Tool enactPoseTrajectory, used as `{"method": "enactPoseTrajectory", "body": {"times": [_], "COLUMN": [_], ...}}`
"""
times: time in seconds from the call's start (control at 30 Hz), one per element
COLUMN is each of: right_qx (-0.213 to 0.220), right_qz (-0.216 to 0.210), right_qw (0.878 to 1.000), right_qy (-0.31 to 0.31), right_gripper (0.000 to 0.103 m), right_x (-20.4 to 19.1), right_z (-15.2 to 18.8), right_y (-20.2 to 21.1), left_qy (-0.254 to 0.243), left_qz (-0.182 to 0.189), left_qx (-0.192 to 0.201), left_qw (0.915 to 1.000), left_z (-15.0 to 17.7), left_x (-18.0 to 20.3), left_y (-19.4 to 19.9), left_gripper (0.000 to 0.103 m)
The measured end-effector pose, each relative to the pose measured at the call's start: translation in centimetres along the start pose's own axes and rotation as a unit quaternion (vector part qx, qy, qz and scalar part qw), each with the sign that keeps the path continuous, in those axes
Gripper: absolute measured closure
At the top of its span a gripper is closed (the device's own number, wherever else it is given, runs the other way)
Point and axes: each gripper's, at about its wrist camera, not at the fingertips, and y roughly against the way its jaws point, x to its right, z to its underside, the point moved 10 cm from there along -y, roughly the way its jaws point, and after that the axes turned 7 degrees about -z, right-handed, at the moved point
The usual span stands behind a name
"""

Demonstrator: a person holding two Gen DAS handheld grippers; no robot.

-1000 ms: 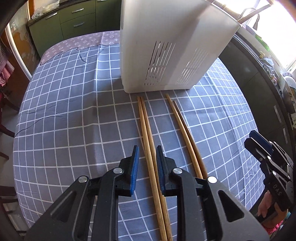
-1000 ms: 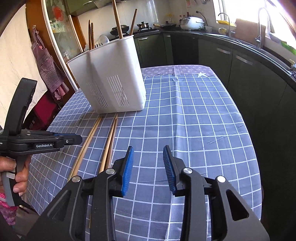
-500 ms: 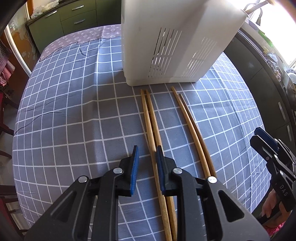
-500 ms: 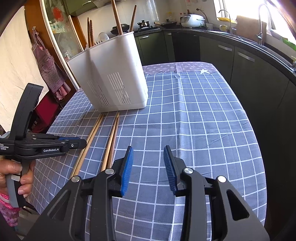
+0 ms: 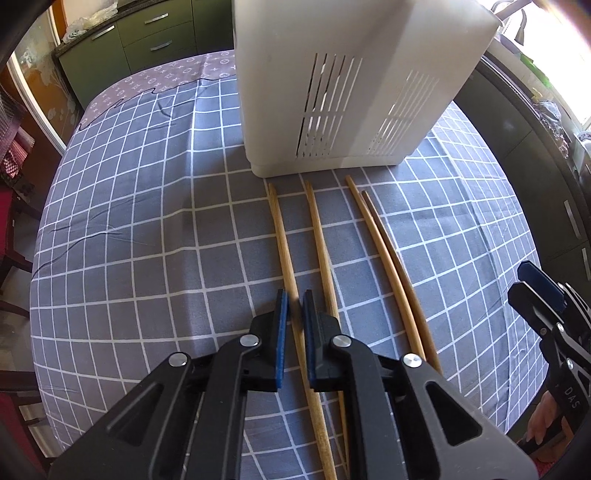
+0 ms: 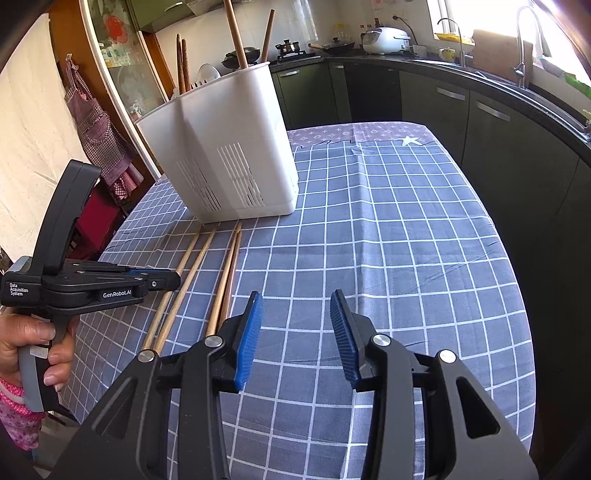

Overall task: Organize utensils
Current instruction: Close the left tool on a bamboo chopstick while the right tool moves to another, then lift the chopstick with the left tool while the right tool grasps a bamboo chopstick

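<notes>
My left gripper points steeply down at the counter and has just been closing; its blue pads now pinch one wooden chopstick near its thick end. A second chopstick lies just to the right of it, a little apart, and two darker chopsticks lie side by side further right. All four point towards a white slotted utensil holder standing upright just beyond their tips on the grey checked cloth. My right gripper hovers over bare cloth to the right of the chopsticks, its pads spread with nothing between them; they have just been opening. Several wooden handles stick up out of the holder.
</notes>
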Motion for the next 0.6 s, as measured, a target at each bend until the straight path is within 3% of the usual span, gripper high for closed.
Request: {"method": "enactPoseTrajectory", "body": {"times": [0.23, 0.6], "right_qx": [-0.002, -0.005], "right_qz": [-0.002, -0.003], "right_qw": [1.0, 1.0], "right_qy": [-0.003, 0.004], "right_gripper": [0.062, 0.062], "right_x": [0.0, -0.7], "right_z": [0.0, 0.0], "right_y": [0.0, 0.0], "left_qy": [0.01, 0.019], "left_qz": [0.01, 0.029], "left_qx": [0.011, 0.062], "left_qw": [0.9998, 0.9975], "left_z": [0.0, 0.5], "left_x": [-1.7, -3.4], "left_y": [0.8, 6.1], "left_gripper": [0.095, 0.096]}}
